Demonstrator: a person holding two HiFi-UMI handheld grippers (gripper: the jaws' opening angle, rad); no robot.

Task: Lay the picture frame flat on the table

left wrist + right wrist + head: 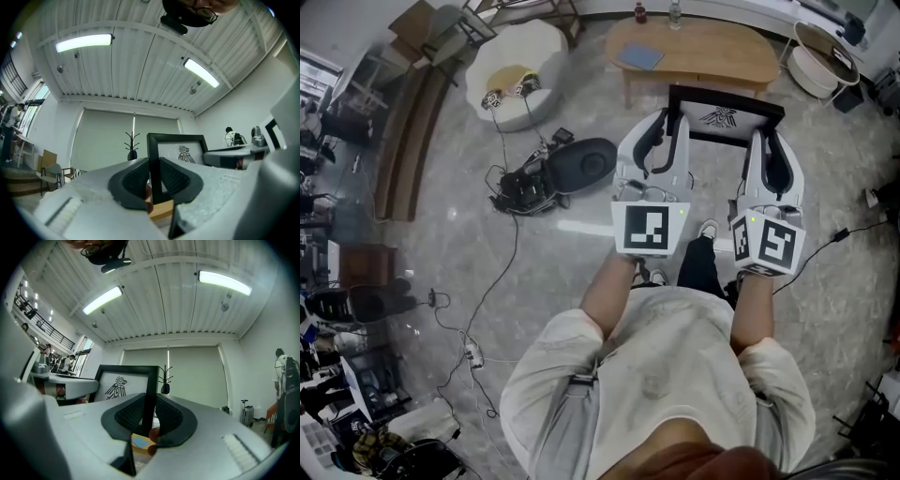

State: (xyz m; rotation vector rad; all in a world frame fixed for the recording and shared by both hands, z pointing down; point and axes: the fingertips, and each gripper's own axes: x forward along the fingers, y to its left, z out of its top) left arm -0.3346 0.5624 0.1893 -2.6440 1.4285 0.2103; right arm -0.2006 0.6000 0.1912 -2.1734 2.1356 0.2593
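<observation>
My left gripper [153,180] is clamped on the left rail of the frame [727,116], and my right gripper [149,416] is clamped on its right rail. The frame hangs upright between them, close to the near edge of the table [712,56]. Only the head view shows me the room: cables [502,234] clutter the floor at left, and the tabletop is mostly bare wood with a blue pad [639,58] toward its left end, whereas the gripper views show each rail pinched between the pads and the bird print facing me.
</observation>
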